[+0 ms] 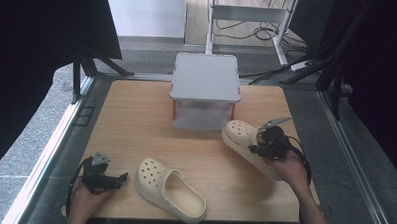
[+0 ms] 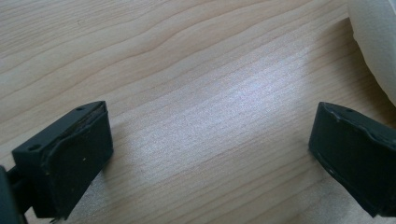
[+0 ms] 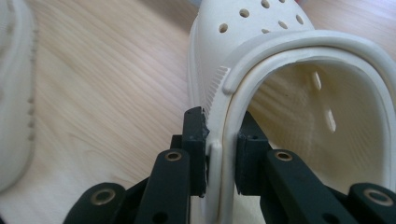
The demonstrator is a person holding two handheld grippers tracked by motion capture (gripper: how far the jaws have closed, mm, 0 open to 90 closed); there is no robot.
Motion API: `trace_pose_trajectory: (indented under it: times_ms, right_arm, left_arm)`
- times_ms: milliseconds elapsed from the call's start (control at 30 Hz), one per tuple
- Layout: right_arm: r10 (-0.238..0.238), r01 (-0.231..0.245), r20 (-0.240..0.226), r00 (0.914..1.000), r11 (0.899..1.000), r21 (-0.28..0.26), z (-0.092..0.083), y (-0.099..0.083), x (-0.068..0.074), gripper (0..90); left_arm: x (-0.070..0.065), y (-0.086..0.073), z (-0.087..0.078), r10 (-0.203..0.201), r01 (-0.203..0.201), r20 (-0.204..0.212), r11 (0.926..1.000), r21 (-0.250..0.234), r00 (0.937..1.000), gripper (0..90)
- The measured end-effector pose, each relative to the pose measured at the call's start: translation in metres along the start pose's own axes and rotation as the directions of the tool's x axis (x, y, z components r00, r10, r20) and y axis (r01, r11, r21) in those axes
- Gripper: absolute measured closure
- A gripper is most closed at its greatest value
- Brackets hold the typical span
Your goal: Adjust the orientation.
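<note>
Two cream clogs with holes are on the wooden table (image 1: 136, 120). One clog (image 1: 170, 189) lies flat near the front edge, its edge at the top right of the left gripper view (image 2: 378, 42). The other clog (image 1: 240, 136) is lifted at the right, toe toward the grey rack. My right gripper (image 1: 259, 143) is shut on its side wall: one jaw outside, one inside, pinching the rim (image 3: 219, 158). My left gripper (image 1: 124, 177) rests low at the front left, open, jaws wide apart over bare wood (image 2: 210, 154), pointing at the flat clog.
A grey two-level rack (image 1: 205, 87) with red posts stands at the table's back middle. Metal frame rails run along both table sides. The flat clog shows as a pale edge (image 3: 14, 93) at the left of the right gripper view.
</note>
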State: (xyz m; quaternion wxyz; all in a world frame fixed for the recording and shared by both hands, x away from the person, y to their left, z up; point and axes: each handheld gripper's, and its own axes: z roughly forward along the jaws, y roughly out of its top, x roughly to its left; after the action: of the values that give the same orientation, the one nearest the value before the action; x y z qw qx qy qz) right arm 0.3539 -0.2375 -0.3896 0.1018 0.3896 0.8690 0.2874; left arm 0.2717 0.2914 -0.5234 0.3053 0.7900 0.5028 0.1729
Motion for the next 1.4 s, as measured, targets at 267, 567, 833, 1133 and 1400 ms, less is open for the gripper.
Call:
trace_pose_trajectory:
  times_ms: [267,567,833,1133,1400]
  right_arm:
    - [-0.038,0.038,-0.036,0.9986,0.999,-0.007,0.009,0.016,0.026,77.1]
    - [-0.084,0.083,-0.083,0.993,0.996,-0.01,0.027,0.039,0.062,77.1]
    - [-0.129,0.128,-0.115,0.9849,0.992,-0.019,0.048,0.057,0.094,77.1]
    - [-0.176,0.176,-0.136,0.9748,0.984,-0.017,0.074,0.067,0.128,77.0]
    - [-0.209,0.21,-0.14,0.9679,0.978,-0.004,0.096,0.065,0.15,77.0]
  left_arm:
    - [0.0,0.0,0.0,0.001,-0.001,-0.001,1.0,-0.003,1.0,0.0]
    - [0.0,0.0,0.0,0.002,-0.002,-0.001,1.0,-0.002,1.0,0.0]
    - [0.0,0.0,0.0,0.001,-0.001,0.0,1.0,-0.001,1.0,0.0]
    - [0.0,0.0,0.0,0.002,-0.002,0.0,1.0,-0.001,1.0,0.0]
    - [0.0,0.0,0.0,0.002,-0.002,0.0,1.0,-0.001,1.0,0.0]
